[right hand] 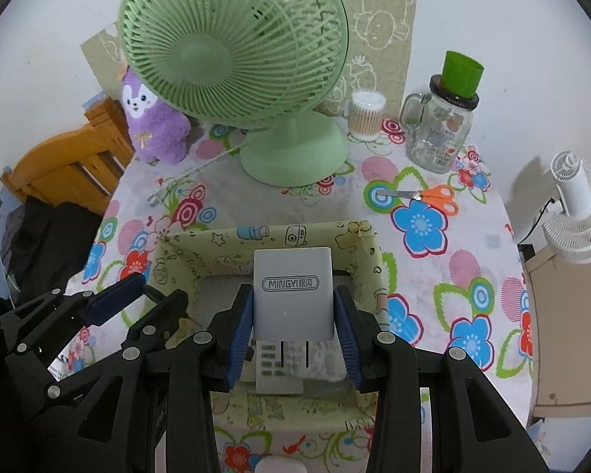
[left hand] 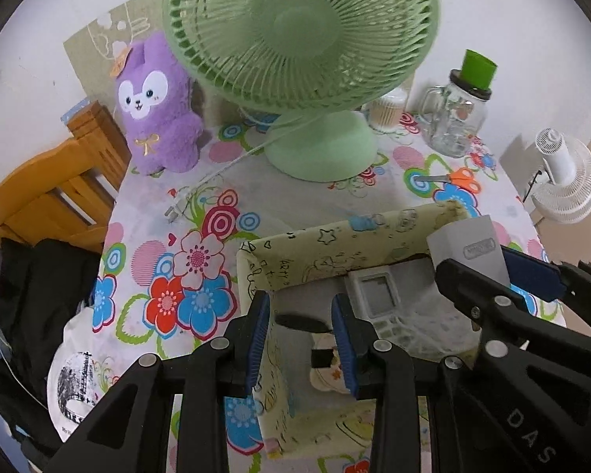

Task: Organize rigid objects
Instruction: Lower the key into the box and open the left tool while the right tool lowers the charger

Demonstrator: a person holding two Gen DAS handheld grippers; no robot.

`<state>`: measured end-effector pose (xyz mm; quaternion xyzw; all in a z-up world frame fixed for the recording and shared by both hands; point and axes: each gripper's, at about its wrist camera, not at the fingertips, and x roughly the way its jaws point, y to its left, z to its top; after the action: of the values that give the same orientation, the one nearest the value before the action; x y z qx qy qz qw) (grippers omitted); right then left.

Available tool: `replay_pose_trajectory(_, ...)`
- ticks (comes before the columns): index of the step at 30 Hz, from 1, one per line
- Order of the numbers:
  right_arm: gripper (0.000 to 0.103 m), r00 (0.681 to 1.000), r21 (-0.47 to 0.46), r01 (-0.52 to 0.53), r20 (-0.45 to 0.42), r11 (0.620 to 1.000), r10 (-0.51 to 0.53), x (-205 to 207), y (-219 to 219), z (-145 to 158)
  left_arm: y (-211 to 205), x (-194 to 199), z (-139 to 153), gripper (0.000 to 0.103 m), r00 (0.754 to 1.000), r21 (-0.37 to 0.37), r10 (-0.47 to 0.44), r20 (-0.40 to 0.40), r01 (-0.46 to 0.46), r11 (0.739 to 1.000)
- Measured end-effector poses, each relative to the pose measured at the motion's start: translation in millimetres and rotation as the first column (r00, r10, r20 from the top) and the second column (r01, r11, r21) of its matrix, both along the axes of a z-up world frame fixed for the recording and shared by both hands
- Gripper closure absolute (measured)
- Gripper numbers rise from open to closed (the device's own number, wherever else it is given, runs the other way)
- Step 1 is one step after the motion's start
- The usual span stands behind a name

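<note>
A yellow-green fabric box [right hand: 224, 242] printed with doodles sits on the flowered tablecloth, and a white remote control [right hand: 274, 370] lies inside it. My right gripper [right hand: 293, 295] is shut on a grey MINGYI charger plug [right hand: 292, 276], held prongs down over the box's middle. The left wrist view shows the same charger [left hand: 463, 236] and right gripper [left hand: 474, 260] above the box [left hand: 335, 244] and remote [left hand: 376, 295]. My left gripper [left hand: 300, 303] straddles the box's left wall. A small black object [left hand: 299, 321] lies across the gap between its pads.
Behind the box stand a green desk fan [right hand: 291, 149], a purple plush [right hand: 153, 122], a cotton swab tub [right hand: 366, 116] and a glass jar mug [right hand: 439, 134] topped by a green cup. Orange scissors [right hand: 433, 196] lie to the right. A wooden chair [left hand: 59, 193] is left and a white fan [right hand: 579, 213] right.
</note>
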<state>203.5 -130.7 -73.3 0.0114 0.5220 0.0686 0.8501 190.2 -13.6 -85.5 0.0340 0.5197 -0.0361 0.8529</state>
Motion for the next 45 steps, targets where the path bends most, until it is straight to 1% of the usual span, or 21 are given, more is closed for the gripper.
replay_pose_trajectory(3, 0.059, 1.000, 0.005, 0.001, -0.004, 1.000, -0.001, 4, 2, -4, 5, 4, -4, 0.058, 1.000, -0.010, 0.008, -0.002, -0.008, 1.000)
replay_pose_trajectory(4, 0.059, 1.000, 0.005, -0.001, -0.003, 1.000, 0.001, 5, 3, -5, 5, 4, -5, 0.048, 1.000, -0.012, 0.008, -0.002, -0.008, 1.000)
replay_pose_trajectory(5, 0.059, 1.000, 0.005, -0.003, -0.002, 1.000, 0.003, 6, 5, -6, 5, 5, -6, 0.042, 1.000, -0.013, 0.007, -0.002, -0.007, 1.000)
replay_pose_trajectory(6, 0.059, 1.000, 0.004, -0.007, -0.001, 1.000, 0.007, 6, 6, -7, 5, 4, -6, 0.033, 1.000, -0.010, 0.005, 0.002, -0.005, 1.000)
replay_pose_trajectory(8, 0.059, 1.000, -0.007, -0.016, 0.008, 1.000, 0.016, 7, 8, -8, 5, 2, -6, 0.029, 1.000, -0.002, -0.006, 0.013, 0.006, 1.000)
replay_pose_trajectory(10, 0.059, 1.000, -0.003, -0.019, 0.009, 1.000, 0.019, 8, 9, -9, 3, 1, -7, 0.018, 1.000, 0.018, -0.029, 0.010, 0.029, 0.999)
replay_pose_trajectory(13, 0.060, 1.000, 0.003, -0.022, 0.007, 1.000, 0.022, 11, 11, -12, -2, -5, -7, 0.013, 0.998, 0.047, -0.055, 0.024, 0.053, 0.997)
replay_pose_trajectory(15, 0.060, 1.000, 0.011, -0.022, 0.005, 1.000, 0.021, 12, 13, -13, -3, -5, -8, 0.010, 0.998, 0.048, -0.057, 0.016, 0.056, 0.997)
replay_pose_trajectory(20, 0.060, 0.999, 0.023, -0.041, 0.008, 0.999, 0.041, 13, 20, -14, 5, -7, -10, 0.007, 0.999, 0.020, -0.033, -0.015, 0.034, 0.999)
replay_pose_trajectory(23, 0.060, 0.998, 0.038, -0.057, 0.008, 0.998, 0.056, 13, 25, -14, 9, -8, -9, 0.006, 0.999, 0.022, -0.028, -0.016, 0.028, 0.999)
replay_pose_trajectory(28, 0.059, 0.996, 0.064, -0.089, 0.009, 0.994, 0.089, 13, 34, -16, 17, -9, -6, 0.004, 1.000, 0.001, -0.008, -0.020, 0.009, 1.000)
replay_pose_trajectory(29, 0.053, 0.995, 0.067, -0.098, 0.003, 0.993, 0.098, 13, 36, -16, 18, -9, -6, 0.004, 1.000, -0.001, -0.007, -0.020, 0.007, 1.000)
replay_pose_trajectory(30, 0.038, 0.995, 0.061, -0.098, 0.001, 0.993, 0.098, 12, 37, -16, 19, -9, -6, 0.003, 1.000, -0.002, -0.006, -0.020, 0.006, 1.000)
replay_pose_trajectory(32, 0.023, 0.996, 0.037, -0.092, 0.015, 0.995, 0.091, 8, 38, -15, 19, -10, -5, 0.003, 1.000, -0.002, -0.009, -0.021, 0.009, 1.000)
replay_pose_trajectory(36, 0.019, 0.995, 0.015, -0.097, 0.012, 0.995, 0.097, 4, 37, -14, 16, -14, -4, 0.003, 1.000, 0.010, -0.021, -0.021, 0.022, 1.000)
replay_pose_trajectory(45, 0.016, 0.997, -0.005, -0.079, 0.003, 0.997, 0.079, -14, 24, -8, 4, -30, 1, 0.003, 0.999, 0.008, -0.034, -0.017, 0.034, 0.999)
